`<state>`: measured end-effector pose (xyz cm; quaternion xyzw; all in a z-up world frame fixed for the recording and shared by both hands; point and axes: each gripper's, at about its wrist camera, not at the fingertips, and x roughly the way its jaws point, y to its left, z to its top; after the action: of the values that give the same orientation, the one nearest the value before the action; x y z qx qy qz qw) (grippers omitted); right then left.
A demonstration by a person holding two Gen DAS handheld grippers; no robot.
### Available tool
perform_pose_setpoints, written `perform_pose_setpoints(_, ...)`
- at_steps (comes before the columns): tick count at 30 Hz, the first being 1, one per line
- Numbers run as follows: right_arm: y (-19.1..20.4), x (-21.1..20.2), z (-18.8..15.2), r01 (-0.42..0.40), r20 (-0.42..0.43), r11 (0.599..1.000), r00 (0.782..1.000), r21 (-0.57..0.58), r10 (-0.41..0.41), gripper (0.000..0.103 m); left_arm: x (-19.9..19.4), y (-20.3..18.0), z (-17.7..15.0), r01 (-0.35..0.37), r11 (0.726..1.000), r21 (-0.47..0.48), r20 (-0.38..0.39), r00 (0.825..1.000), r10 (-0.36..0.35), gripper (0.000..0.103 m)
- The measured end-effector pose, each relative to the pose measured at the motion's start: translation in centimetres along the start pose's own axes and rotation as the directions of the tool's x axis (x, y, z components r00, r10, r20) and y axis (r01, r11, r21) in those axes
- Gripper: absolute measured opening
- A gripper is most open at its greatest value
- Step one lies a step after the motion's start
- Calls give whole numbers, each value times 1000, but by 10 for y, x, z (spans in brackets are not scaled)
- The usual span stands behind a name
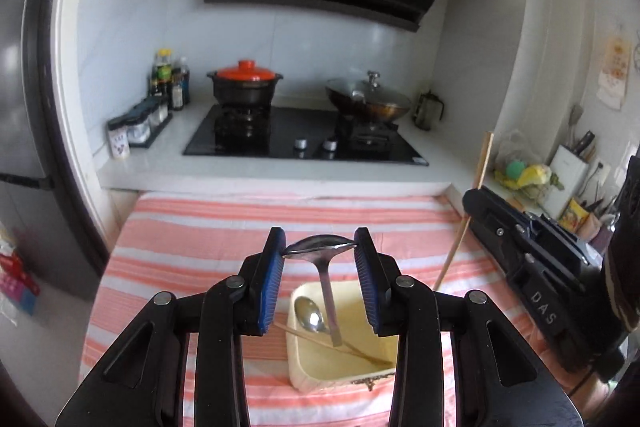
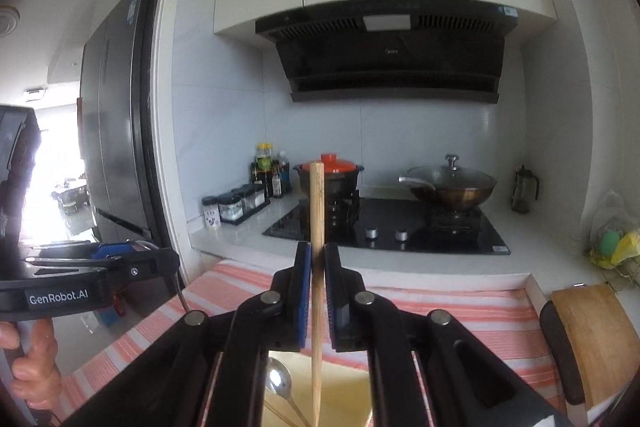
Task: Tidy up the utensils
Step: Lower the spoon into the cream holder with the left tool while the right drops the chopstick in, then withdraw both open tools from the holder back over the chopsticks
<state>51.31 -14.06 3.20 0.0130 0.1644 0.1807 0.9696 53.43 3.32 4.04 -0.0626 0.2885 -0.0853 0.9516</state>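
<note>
1. Two grips: our left gripper [image 1: 320, 247] pinches a steel spoon [image 1: 320, 245] by its bowl edges, handle hanging at centre frame.
2. Our right gripper [image 2: 317, 259] clamps a wooden chopstick [image 2: 317, 227] upright.
3. Below, lower centre, the cream tray [image 1: 304, 379] holds another spoon [image 1: 310, 315].
4. That thin edge-grip could let the spoon swivel or drop.

We are seeing a steel spoon [image 1: 320, 247] hanging bowl-up, handle dangling above a cream square tray [image 1: 384, 351] sitting on striped cloth and holding a second spoon [image 1: 310, 315] with a thin chopstick [image 1: 340, 347], while another wooden chopstick [image 2: 317, 227] is standing upright.
</note>
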Motion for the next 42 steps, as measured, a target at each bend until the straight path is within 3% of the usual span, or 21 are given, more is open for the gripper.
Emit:
perform_pose_setpoints(6, -11, 56, -67, -15, -232, 1000, 972, 6, 16, 7, 68, -3, -42, -2, 1000, 19, -176, 984, 5, 35)
perform_pose_setpoints(12, -30, 69, -91, 24, -368, 995, 930, 95, 13, 11, 78, -8, -58, -2, 1000, 7, -235, 972, 3, 37)
perform_pose_setpoints(13, -33, 64, -87, 33, -371, 993, 929, 112, 11, 12, 69, -8, -57, 7, 1000, 11, -220, 975, -4, 40)
perform_pose_setpoints(16, -38, 36, -63, 41, -343, 992, 939, 120, 2, 20, 22, -8, -48, 6, 999, 47, -135, 991, 0, 63)
perform_pose_setpoints(18, -36, 5, -43, 30, -306, 995, 952, 94, 1, 37, -20, -7, -45, 7, 997, 73, -60, 998, -2, 72)
perform_pose_setpoints(22, -26, -78, -18, 9, -238, 1000, 971, 12, -6, 44, -111, -1, -61, -17, 996, 93, 75, 997, 10, 99)
perform_pose_setpoints(25, -19, -143, -25, 26, -198, 999, 980, -31, -32, 56, -163, -1, -92, -54, 991, 121, 146, 989, 36, 102)
perform_pose_setpoints(27, -14, -180, -42, 42, -189, 998, 981, -51, -51, 59, -184, -2, -119, -84, 987, 136, 176, 983, 59, 102)
perform_pose_setpoints(29, -9, -210, -67, 75, -193, 995, 977, -68, -87, 62, -193, -6, -151, -82, 986, 147, 152, 987, 59, 102)
perform_pose_setpoints(35, 10, -274, -167, 193, -218, 981, 957, -9, -190, 63, -187, -18, -255, -29, 994, 102, -46, 998, 33, 102)
perform_pose_setpoints(37, 17, -288, -206, 216, -248, 975, 949, 52, -197, 63, -182, -23, -283, -1, 998, 64, -109, 994, 8, 102)
perform_pose_setpoints(42, 28, -297, -285, 222, -396, 968, 904, 112, -162, 63, -168, -47, -327, -42, 996, 75, -214, 975, 57, 102)
